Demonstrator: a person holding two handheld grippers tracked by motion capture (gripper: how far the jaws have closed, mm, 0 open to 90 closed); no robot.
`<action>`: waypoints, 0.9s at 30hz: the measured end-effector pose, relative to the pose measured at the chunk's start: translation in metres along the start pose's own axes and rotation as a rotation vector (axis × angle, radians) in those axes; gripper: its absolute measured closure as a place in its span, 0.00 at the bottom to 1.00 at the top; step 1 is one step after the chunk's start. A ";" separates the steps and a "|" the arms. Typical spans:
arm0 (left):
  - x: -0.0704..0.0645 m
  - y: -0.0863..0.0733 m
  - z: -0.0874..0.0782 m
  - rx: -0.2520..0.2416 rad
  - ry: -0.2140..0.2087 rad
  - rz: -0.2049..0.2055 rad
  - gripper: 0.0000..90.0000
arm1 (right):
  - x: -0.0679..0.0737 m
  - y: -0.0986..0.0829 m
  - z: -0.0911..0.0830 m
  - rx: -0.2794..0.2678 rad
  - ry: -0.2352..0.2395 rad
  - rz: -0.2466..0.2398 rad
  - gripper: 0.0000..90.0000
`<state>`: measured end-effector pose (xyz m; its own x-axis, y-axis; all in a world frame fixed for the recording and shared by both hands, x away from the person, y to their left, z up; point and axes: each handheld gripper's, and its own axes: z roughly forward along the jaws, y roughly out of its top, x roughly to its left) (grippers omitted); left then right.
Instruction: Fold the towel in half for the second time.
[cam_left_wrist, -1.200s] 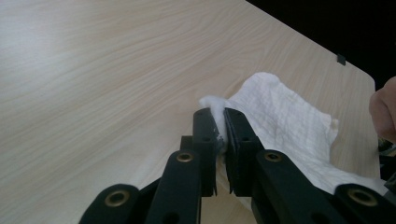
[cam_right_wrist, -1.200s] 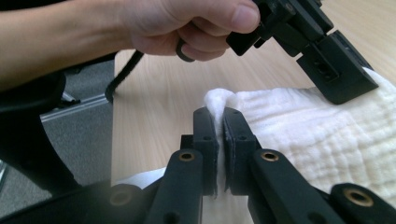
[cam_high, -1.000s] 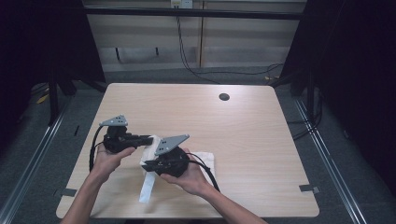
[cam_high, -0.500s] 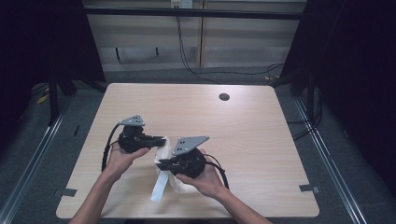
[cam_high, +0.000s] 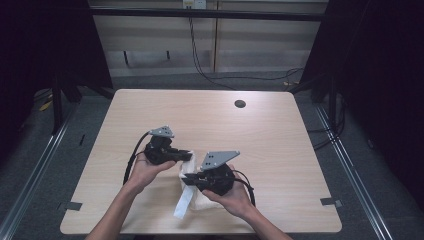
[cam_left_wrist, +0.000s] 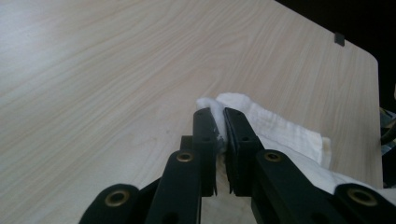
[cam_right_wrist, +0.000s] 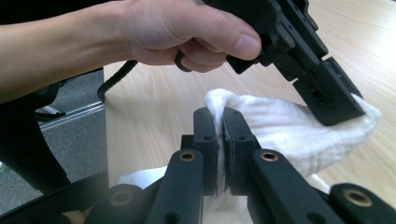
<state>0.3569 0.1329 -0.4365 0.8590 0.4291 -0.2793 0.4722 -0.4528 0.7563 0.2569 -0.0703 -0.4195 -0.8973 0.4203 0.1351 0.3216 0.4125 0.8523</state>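
High view: white cloth lies lower centre on the tabletop, partly gathered, folding apparently unfinished; left gripper and right gripper meet at it.
Left gripper view: jaws nearly closed, pinching a cloth corner at centre frame.
Right gripper view: jaws clamped on a raised cloth fold, centre.

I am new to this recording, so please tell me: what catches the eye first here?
A white cloth lies near the front edge of the pale wooden table, pinched by both tongs: left tongs on one fold, right tongs on another. A small dark hole marks the far side.
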 end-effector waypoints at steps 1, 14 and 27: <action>-0.001 0.000 0.003 0.006 -0.001 0.003 0.93 | 0.000 -0.002 -0.001 0.006 -0.001 0.002 0.95; -0.010 0.002 0.049 0.073 -0.023 0.002 0.93 | -0.008 -0.039 -0.017 0.059 -0.059 0.051 0.95; -0.011 -0.004 0.086 0.128 -0.040 -0.004 0.92 | -0.016 -0.067 -0.021 0.143 -0.102 0.080 0.94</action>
<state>0.3630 0.0627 -0.4870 0.8632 0.4003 -0.3077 0.4946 -0.5480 0.6745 0.2436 -0.1221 -0.4683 -0.8340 0.5332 0.1419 0.4372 0.4817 0.7595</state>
